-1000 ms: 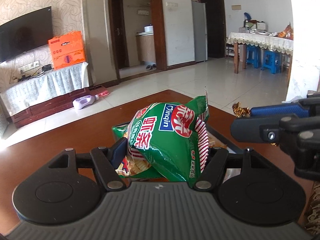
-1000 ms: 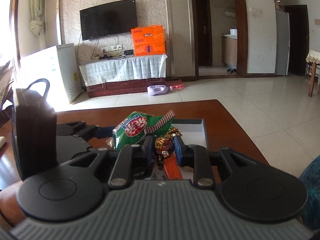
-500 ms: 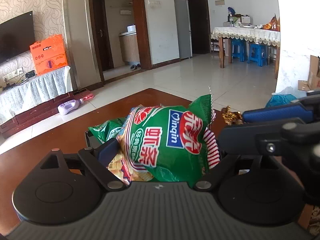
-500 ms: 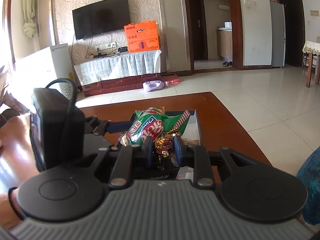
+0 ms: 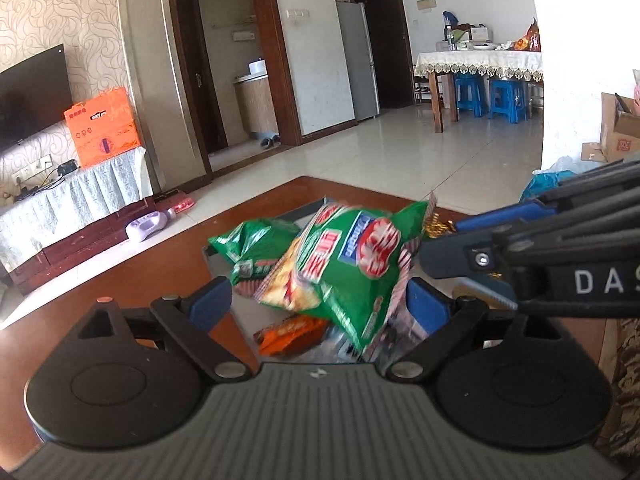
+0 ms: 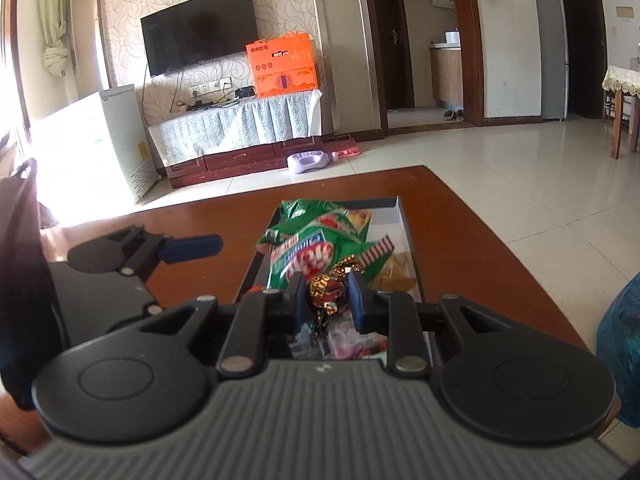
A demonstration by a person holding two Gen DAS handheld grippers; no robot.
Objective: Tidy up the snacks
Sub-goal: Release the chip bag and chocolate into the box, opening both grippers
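The left gripper [image 5: 318,300] has just spread its fingers wide, still opening, so the green foil crisp bag [image 5: 348,264] it gripped a moment ago has dropped free into the shallow dark tray [image 6: 404,216] on the brown wooden surface [image 6: 460,216]: 1 more snack sorted. The right gripper [image 6: 326,298] keeps its fingers narrow on 1 gold-and-brown wrapped sweet [image 6: 326,290], likely next; beyond lie 2 green bags and 1 orange packet [image 5: 290,332].
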